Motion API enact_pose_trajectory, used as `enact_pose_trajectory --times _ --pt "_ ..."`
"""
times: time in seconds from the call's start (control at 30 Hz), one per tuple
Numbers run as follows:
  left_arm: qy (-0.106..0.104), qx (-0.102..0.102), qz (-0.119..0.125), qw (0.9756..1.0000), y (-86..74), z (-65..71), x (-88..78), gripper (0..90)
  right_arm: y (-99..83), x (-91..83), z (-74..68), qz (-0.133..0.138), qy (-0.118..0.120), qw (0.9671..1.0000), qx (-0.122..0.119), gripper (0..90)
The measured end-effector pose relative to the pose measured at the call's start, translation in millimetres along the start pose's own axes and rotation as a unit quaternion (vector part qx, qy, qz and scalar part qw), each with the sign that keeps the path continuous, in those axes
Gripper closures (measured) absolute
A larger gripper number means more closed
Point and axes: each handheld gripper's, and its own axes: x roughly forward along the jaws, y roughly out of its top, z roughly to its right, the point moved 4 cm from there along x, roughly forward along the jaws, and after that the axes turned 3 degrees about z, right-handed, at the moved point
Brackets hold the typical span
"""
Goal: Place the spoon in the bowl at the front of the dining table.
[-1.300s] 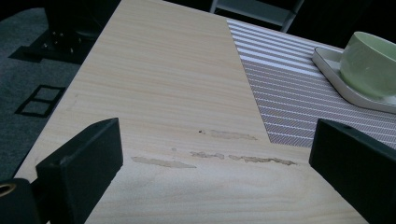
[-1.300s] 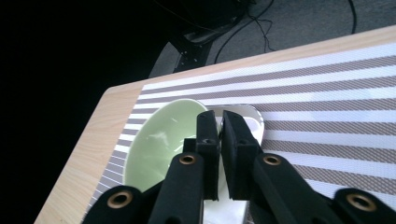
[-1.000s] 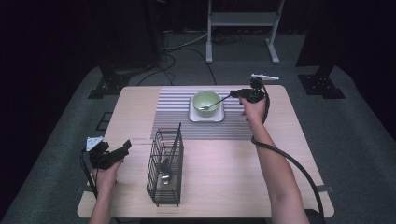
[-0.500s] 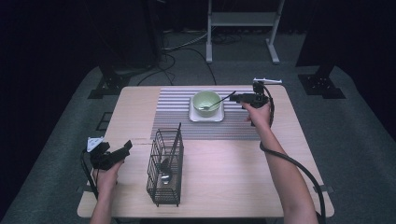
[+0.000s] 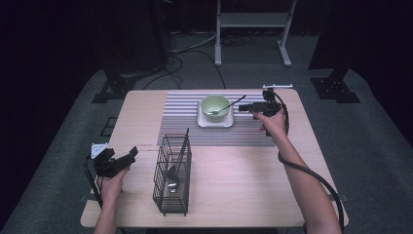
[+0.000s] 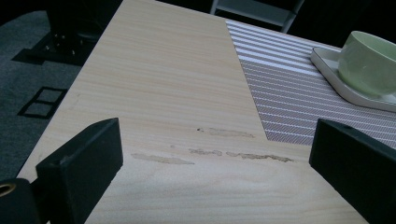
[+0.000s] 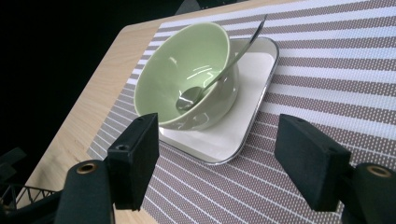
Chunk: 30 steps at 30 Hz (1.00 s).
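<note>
- High view: we are seeing the spoon (image 5: 225, 107) resting in the green bowl (image 5: 215, 105) on the white plate (image 5: 214, 120), its delivery apparently done; the right tool (image 5: 249, 107) is standing just beside its handle, jaws having just been opening, nothing between them. More cutlery is waiting in the wire basket (image 5: 171, 179).
- Left gripper view: we are finding the left tool (image 6: 210, 163) spread apart, empty, over the desk (image 6: 159, 84).
- Right gripper view: we are noting a slim, shiny spoon (image 7: 219, 74), head down, handle leaning on the rim.

Grey carpet (image 5: 370, 146), seemingly dark room
</note>
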Motion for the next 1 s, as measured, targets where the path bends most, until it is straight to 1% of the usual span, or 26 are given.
enact_pose_trajectory --times 0.13,0.17,0.3,0.37,0.5,0.6,0.67,0.8,1.0 --pt "0.0 0.001 0.001 1.0 0.3 0.6 0.0 1.6 -3.6 -1.6 -2.9 -0.001 0.007 1.0 -0.004 29.3" --pt "0.0 0.001 0.001 1.0 0.0 0.6 0.2 1.6 -5.4 -1.7 -5.8 -0.004 0.011 0.9999 -0.007 28.8" --pt "0.0 0.001 0.002 1.0 0.2 0.4 0.0 1.6 -7.1 -2.5 -10.9 -0.006 0.016 0.9998 -0.014 28.8" --pt "0.001 0.0 0.002 1.0 0.2 0.2 -0.1 1.6 -8.2 -3.3 -13.3 -0.007 0.018 0.9996 -0.022 28.8" --pt "0.0 0.0 0.001 1.0 0.4 0.3 -0.2 1.6 -11.4 -5.9 -17.4 -0.012 0.021 0.9993 -0.028 28.8" --pt "0.0 0.001 0.001 1.0 0.2 0.4 0.1 1.6 -13.3 -7.5 -18.4 -0.013 0.024 0.9992 -0.029 28.6" --pt "0.0 0.001 0.002 1.0 0.1 0.7 0.3 1.6 -15.5 -8.4 -19.6 -0.014 0.028 0.9992 -0.025 28.6" --pt "0.0 0.002 0.002 1.0 0.1 0.9 0.3 1.6 -22.6 -8.0 -19.4 -0.023 0.029 0.9988 -0.032 28.6" --pt "0.001 0.002 0.001 1.0 0.0 0.9 0.4 1.6 -28.4 -10.3 -20.3 -0.024 0.034 0.9985 -0.036 28.6"
